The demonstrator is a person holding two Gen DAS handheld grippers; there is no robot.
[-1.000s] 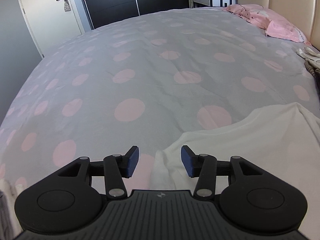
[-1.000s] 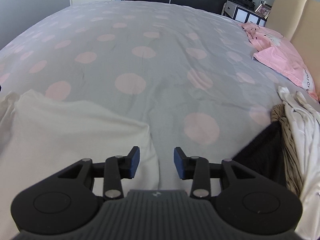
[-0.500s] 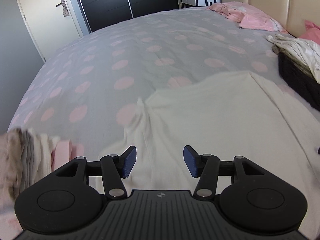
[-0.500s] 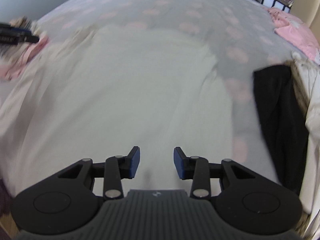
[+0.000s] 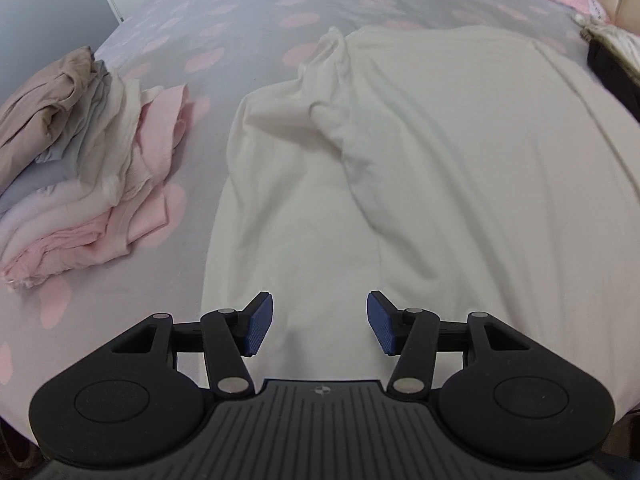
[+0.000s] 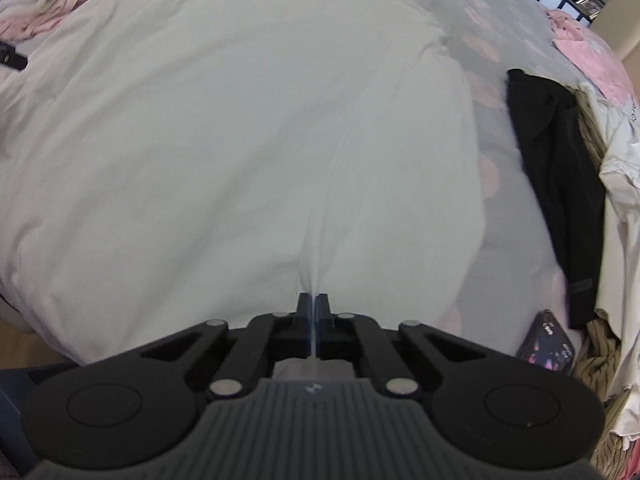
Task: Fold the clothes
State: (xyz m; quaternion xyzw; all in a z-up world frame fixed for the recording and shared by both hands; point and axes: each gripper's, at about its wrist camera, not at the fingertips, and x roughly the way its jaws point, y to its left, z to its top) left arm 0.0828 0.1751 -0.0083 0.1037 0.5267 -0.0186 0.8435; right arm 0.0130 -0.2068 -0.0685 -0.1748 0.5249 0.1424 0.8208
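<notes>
Your right gripper (image 6: 312,300) has its jaws pinched together on the near hem of the cream-white garment (image 6: 248,128), and you can see a tension crease running up the cloth from the pinch. Your left gripper (image 5: 318,322) hangs over the same garment's near edge with its jaws spread wide and nothing between them. The garment lies spread across the polka-dot duvet (image 5: 248,12), mostly flat, but one sleeve (image 5: 320,92) is bunched and doubled over itself on the left side. A stack of folded clothes (image 5: 84,168) sits just to its left, and a pile of loose clothes with a black garment (image 6: 560,184) on top lies to its right. As I read it, you are taking hold of the hem with both grippers. To do that well, bring the left one down onto the hem at about the same line as the right, and catch both layers of cloth before closing. Keep the two grips well apart so the edge stays taut between them. Keep the hem level as you lift, or the crease from the right pinch will carry into the fold. The crumpled sleeve may drag and needs flattening. Mind the phone (image 6: 546,340) lying by the right edge.
</notes>
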